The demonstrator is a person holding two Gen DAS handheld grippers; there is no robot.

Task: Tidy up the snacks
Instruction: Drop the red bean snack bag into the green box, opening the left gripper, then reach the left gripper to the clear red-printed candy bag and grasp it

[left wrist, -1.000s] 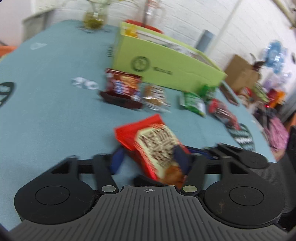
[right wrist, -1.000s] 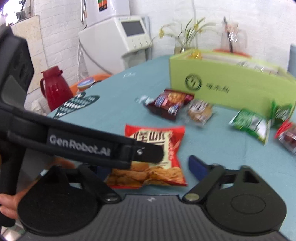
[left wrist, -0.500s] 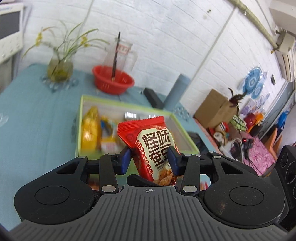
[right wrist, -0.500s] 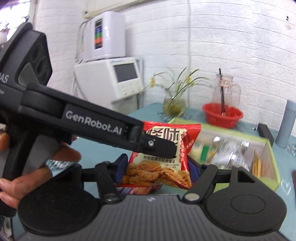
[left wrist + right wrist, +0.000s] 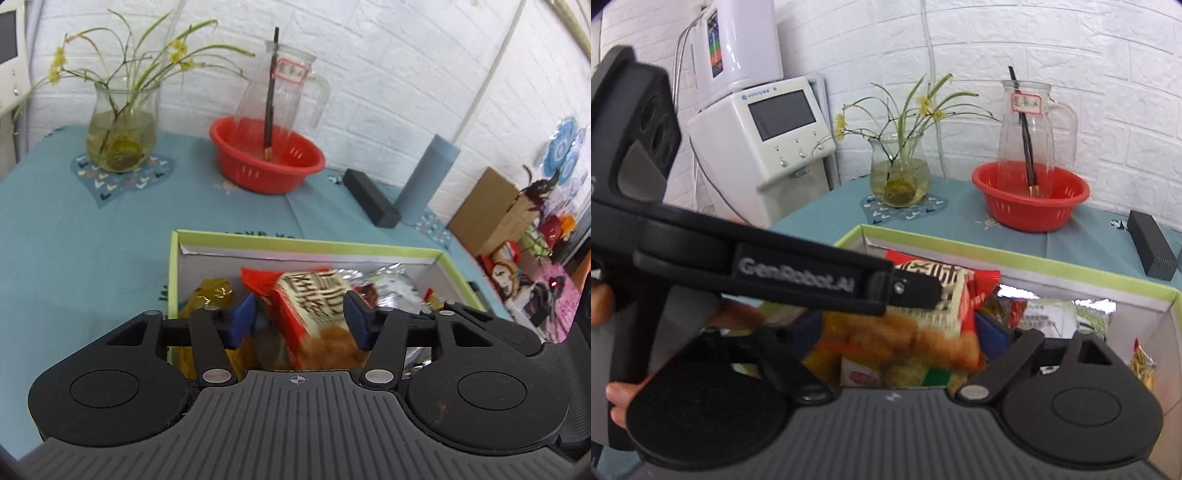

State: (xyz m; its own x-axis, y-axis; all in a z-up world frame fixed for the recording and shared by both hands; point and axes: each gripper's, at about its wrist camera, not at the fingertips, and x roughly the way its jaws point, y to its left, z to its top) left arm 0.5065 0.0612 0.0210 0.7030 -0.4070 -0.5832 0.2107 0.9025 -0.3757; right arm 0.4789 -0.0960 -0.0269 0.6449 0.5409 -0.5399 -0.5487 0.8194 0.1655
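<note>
1. Both of my grippers have travelled from the open tablecloth, where the red snack bag [image 5: 314,310] lay a second ago, to a spot above the green box [image 5: 306,245], and the bag has come along with them.
2. My left gripper [image 5: 301,317] is letting go: its jaws are opening, with the bag between the blue pads [image 5: 243,321]. A gap shows at the left pad, while the right pad sits at the bag's edge, so I judge it released.
3. My right gripper [image 5: 905,332] is opening too. The same bag [image 5: 923,317] hangs blurred between its fingers; the pad on the right side stands just beside the bag's edge.
4. My left tool's black arm crosses the right wrist view in front of the bag's top.
5. The bag sits tilted over the box's interior, above other wrapped snacks: a yellow packet [image 5: 210,295] toward the left wall and silver wrappers [image 5: 391,284] toward the right.
6. Beyond the box on the blue tablecloth [image 5: 92,240] stand a red basin [image 5: 266,162] holding a glass jug [image 5: 284,85], and a vase of yellow flowers [image 5: 122,136].
7. My hand [image 5: 617,398] grips the left tool's handle at the right view's edge.
</note>
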